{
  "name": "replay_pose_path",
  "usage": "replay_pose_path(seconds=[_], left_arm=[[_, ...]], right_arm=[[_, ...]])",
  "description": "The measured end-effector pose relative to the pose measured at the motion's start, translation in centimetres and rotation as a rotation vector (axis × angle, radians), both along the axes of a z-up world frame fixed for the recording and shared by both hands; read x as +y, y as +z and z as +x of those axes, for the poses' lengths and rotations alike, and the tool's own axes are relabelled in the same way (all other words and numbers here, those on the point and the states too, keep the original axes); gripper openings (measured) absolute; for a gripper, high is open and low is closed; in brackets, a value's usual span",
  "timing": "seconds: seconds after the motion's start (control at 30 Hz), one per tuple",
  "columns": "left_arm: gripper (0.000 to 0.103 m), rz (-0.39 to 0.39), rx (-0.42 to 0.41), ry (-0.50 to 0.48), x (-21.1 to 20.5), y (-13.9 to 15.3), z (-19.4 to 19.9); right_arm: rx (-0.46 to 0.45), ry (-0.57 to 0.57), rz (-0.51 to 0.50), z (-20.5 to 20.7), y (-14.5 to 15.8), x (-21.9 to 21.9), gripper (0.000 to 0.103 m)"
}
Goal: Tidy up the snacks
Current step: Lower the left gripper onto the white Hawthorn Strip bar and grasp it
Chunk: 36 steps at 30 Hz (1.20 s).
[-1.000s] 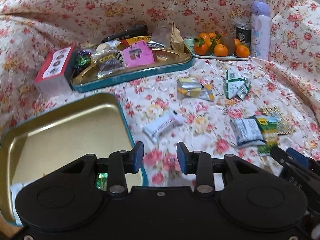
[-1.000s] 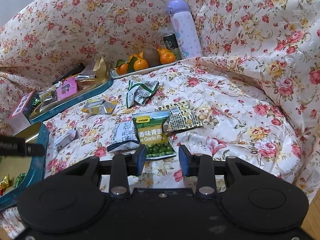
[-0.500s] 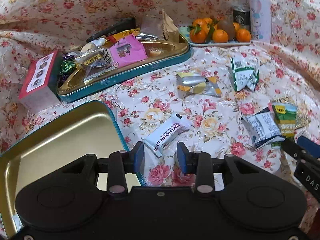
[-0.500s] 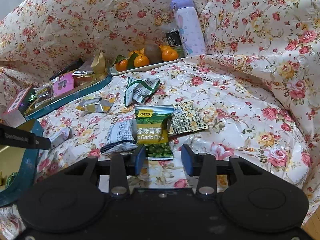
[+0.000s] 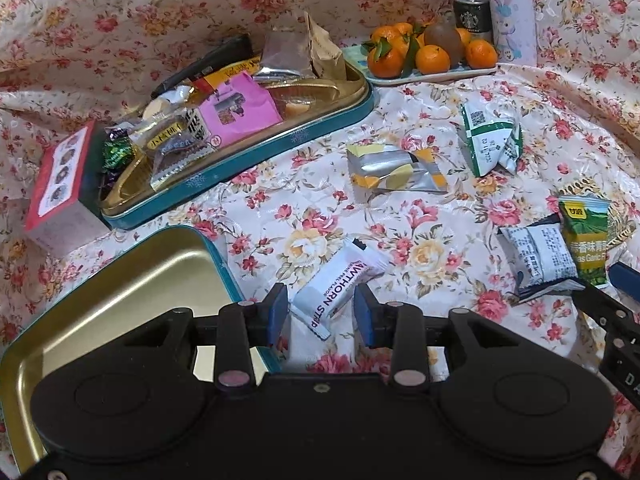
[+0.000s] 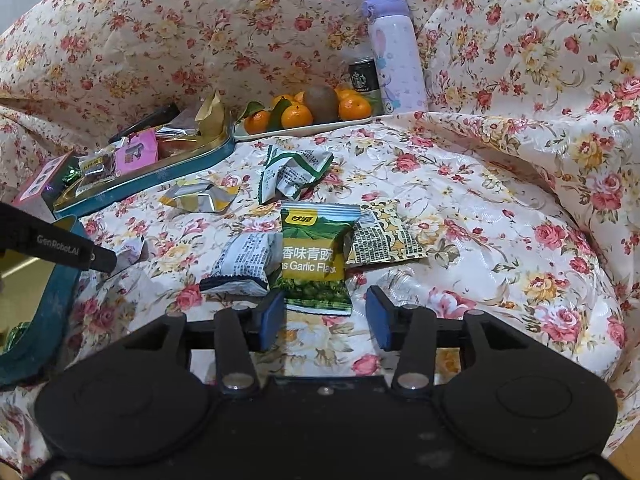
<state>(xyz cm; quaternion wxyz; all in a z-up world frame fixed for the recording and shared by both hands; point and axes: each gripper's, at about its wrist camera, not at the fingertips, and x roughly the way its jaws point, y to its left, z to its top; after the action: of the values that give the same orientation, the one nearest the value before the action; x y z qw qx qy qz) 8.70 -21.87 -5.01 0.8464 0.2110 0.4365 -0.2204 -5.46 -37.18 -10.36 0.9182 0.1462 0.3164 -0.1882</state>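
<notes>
On floral cloth, left to right: empty gold tin at left edge. left gripper has closed in on hawthorn strip bar; jaws parted, straddling it, pads not pressing. right gripper jaws have just been opening, now released either side of garlic green pea packet, lower edge between them. Both grabs look imminent; other packets loose.

Floral cloth carries two teal tins, fruit plate, flask, scattered snack packets.
</notes>
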Motion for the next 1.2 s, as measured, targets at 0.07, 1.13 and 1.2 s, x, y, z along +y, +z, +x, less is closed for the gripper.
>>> replay_pose_path(seconds=[0.07, 1.13, 1.2], left_arm=[[0.045, 0.002, 0.01, -0.013, 0.0, -0.2, 0.3], [0.044, -0.006, 0.089, -0.006, -1.8, -1.1, 2.4], [0.044, -0.008, 0.091, -0.003, -1.8, -1.1, 1.7]], right_arm=[[-0.002, -0.001, 0.009, 0.0, 0.0, -0.1, 0.049], [-0.014, 0.019, 0.019, -0.3, -0.1, 0.1, 0.053], [-0.015, 0.016, 0.025, -0.2, -0.1, 0.0, 0.053]])
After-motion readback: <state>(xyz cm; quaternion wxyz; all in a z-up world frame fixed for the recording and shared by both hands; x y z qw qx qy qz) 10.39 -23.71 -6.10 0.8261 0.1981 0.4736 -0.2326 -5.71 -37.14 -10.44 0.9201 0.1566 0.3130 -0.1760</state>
